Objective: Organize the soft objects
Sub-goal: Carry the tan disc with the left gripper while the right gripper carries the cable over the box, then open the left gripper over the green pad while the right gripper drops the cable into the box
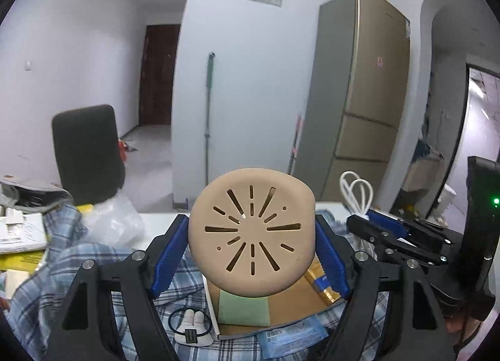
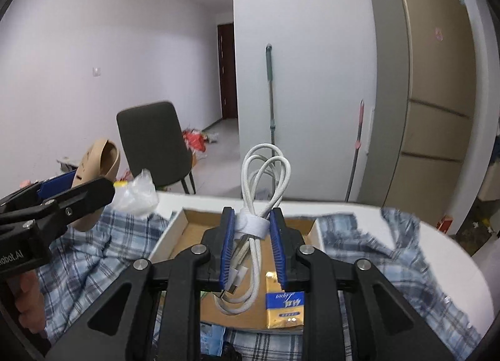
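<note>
- Left gripper holds a tan disc between its blue pads, lifted above the box.
- Right gripper is clamped on a coiled white cable, raised over the box's middle.
- The box lies on a plaid shirt spread across the white table; a gold pack sits in the box's near right corner, a green pad near its front edge.

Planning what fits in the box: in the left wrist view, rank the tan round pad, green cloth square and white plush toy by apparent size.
1. Tan round pad, though it is held close to the camera, which inflates it.
2. Green cloth square, partly hidden by the pad.
3. White plush toy, partly hidden behind the gripper.
</note>
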{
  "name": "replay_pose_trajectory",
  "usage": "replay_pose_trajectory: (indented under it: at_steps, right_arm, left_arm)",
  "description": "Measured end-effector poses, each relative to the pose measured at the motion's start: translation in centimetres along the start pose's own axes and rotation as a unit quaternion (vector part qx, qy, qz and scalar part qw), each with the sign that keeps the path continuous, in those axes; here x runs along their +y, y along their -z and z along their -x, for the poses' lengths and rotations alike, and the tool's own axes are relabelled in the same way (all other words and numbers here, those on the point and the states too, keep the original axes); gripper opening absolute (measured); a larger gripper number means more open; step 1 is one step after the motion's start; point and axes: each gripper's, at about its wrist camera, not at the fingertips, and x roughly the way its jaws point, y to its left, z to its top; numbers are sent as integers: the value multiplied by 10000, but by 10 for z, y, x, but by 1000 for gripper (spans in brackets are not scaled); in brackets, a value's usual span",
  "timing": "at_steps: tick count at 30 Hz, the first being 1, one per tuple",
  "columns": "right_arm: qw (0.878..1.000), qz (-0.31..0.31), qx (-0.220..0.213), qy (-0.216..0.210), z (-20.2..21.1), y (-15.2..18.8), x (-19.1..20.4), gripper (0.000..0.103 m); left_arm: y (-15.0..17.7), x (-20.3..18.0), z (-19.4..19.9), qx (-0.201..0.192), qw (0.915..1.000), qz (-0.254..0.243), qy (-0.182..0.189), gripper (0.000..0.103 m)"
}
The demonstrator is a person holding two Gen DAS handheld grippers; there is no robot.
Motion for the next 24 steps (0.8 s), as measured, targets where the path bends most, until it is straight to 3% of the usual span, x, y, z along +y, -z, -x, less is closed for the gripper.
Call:
replay_pose_trajectory:
  at_steps: [6, 14, 24]
  right_arm:
    - [9977, -62, 593, -318, -38, 27, -4, 22]
    - [9938, -227, 1034, -339, -71, 52, -20, 22]
    - [9939, -38, 1052, -332, -76, 56, -15, 22]
  left_arm:
    - [25, 1, -42, 634, 9979, -88, 55, 80]
    - [48, 5, -77, 1244, 9922, 19, 92, 81]
    - [62, -2, -84, 1385, 9902, -159, 65, 82]
